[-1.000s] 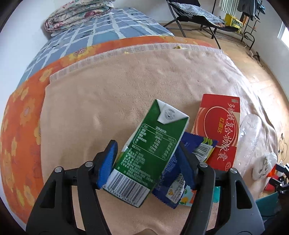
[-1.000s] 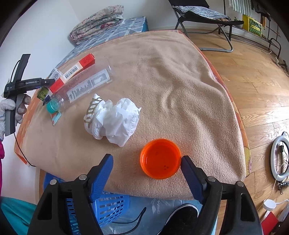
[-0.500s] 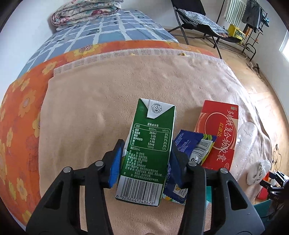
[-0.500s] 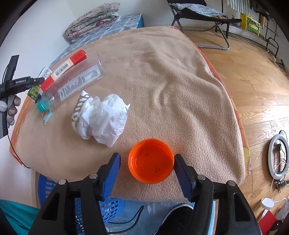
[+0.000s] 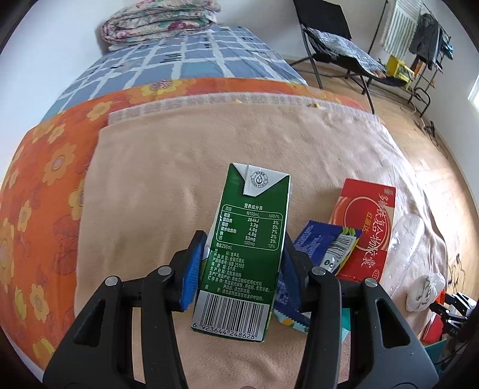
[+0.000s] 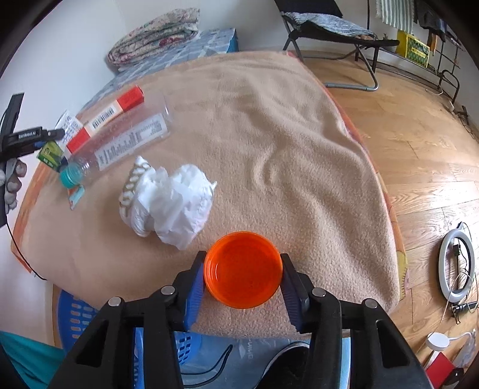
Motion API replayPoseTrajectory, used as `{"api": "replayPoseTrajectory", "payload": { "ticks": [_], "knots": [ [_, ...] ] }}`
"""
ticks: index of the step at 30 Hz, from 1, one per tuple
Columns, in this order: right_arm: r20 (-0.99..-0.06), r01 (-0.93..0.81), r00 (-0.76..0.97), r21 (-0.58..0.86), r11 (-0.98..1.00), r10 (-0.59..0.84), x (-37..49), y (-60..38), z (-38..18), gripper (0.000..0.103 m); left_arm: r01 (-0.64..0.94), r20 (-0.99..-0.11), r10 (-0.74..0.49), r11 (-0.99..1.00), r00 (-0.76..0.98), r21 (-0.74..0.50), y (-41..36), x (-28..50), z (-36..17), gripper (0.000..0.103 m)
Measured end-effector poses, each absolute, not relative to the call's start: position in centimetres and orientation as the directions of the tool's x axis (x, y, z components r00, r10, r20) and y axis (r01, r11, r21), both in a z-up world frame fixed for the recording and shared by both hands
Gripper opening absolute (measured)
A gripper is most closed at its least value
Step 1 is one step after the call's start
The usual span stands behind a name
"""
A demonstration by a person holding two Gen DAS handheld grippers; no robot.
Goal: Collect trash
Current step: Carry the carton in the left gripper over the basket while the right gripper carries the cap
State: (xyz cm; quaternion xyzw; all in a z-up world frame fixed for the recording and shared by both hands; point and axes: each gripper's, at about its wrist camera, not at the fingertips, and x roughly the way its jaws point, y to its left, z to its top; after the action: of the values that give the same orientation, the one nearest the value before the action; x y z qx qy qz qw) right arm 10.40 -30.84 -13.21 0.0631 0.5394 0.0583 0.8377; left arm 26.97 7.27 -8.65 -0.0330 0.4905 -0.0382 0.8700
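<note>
My left gripper [image 5: 241, 266] is shut on a green milk carton [image 5: 245, 236], its blue pads against the carton's two long sides, over the tan blanket [image 5: 179, 167]. A blue snack wrapper [image 5: 323, 242] and a red box [image 5: 365, 227] lie just right of it. My right gripper [image 6: 242, 278] is shut on an orange plastic lid [image 6: 243, 269] near the blanket's front edge. A crumpled white tissue wad [image 6: 170, 197] lies left of the lid. A clear bottle with a teal cap [image 6: 119, 146] and the red box [image 6: 116, 113] lie at far left.
A blue laundry basket [image 6: 77, 314] stands below the bed's front edge. The bed carries an orange flowered sheet [image 5: 39, 179], a blue checked cover [image 5: 179, 59] and folded quilts [image 5: 158, 21]. A folding chair [image 6: 329, 27] and a ring light [image 6: 458, 263] stand on the wooden floor.
Both grippers have closed: the left onto the green carton, which turned straight between the pads, the right onto the orange lid.
</note>
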Motion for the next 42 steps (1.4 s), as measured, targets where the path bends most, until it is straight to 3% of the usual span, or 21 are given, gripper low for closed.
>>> {"api": "replayPoseTrajectory", "payload": {
  "ticks": [9,23,42],
  "knots": [
    [-0.848,-0.110,0.479,0.199,0.974,0.227,10.0,-28.5,-9.9,0.048,-0.023,-0.828,-0.087,0.993,0.553,-0.120,10.0,23.6,-6.1,0.048],
    [-0.781,-0.309,0.521,0.202,0.929,0.343,7.8,-22.4,-5.4,0.048,-0.014,-0.785,-0.088,0.992,0.613,-0.123,9.4,11.9,-1.5,0.049],
    [-0.787,-0.472,0.459,0.176,0.864,0.412,4.5,-16.5,-6.0,0.048,0.041,-0.823,-0.207,0.975,0.529,-0.219,4.9,1.1,-5.4,0.049]
  ]
}}
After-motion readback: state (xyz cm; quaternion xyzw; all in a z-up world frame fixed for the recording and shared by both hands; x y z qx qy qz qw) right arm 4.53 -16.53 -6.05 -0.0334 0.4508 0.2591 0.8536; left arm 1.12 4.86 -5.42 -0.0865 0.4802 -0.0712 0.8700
